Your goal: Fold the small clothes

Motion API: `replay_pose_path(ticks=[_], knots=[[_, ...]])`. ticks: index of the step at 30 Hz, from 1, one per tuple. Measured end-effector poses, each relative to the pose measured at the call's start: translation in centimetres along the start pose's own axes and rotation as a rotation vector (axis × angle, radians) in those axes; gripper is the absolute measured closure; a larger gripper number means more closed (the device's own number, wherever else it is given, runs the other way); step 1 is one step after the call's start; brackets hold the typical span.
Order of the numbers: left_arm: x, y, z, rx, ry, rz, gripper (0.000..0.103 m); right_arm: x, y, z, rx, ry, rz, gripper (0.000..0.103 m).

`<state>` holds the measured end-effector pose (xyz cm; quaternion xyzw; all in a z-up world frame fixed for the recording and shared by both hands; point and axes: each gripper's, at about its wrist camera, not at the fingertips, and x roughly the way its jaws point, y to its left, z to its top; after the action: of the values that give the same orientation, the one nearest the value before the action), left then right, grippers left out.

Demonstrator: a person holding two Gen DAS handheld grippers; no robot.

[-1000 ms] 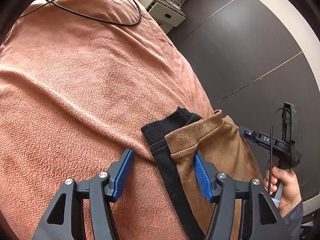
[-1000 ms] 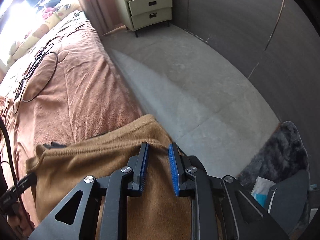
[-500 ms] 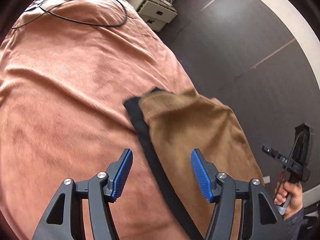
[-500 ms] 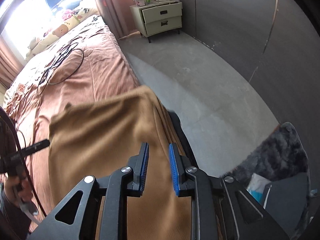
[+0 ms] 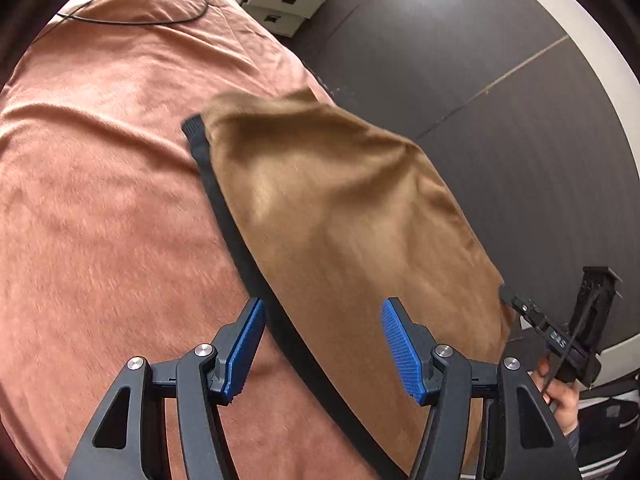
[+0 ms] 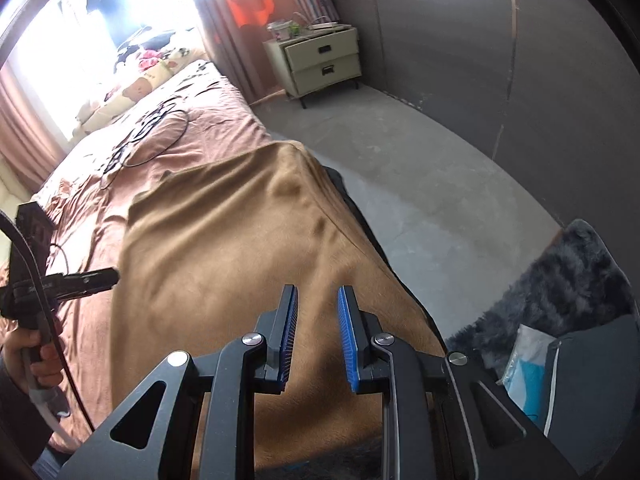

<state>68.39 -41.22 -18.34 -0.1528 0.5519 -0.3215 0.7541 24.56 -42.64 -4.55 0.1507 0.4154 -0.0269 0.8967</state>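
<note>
The brown cloth (image 5: 340,208) with a black edge (image 5: 224,216) lies flat near the side of the pink bed (image 5: 100,200), ready for folding. The left claw (image 5: 323,344) hangs wide and empty above it. The right claw (image 6: 317,334) is nearly closed; it looks empty, but the view is blurry.

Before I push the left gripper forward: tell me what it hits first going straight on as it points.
Probably the tan garment, near its black edge band, which runs between the open left gripper fingers; depth is uncertain.
</note>
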Motion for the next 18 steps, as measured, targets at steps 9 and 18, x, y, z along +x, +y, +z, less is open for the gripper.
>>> replay_pose_path(ticks=[9,18], knots=[[0.9,-2.2,-2.6,0.042,0.049,0.021,0.041,-0.3,-4.2,-3.1,0.214,-0.064,-0.113,0.086],[1.0,-3.5,-5.5,0.056,0.096,0.037,0.041,-3.6,-4.5,-6.6,0.264,-0.102,-0.077,0.086]])
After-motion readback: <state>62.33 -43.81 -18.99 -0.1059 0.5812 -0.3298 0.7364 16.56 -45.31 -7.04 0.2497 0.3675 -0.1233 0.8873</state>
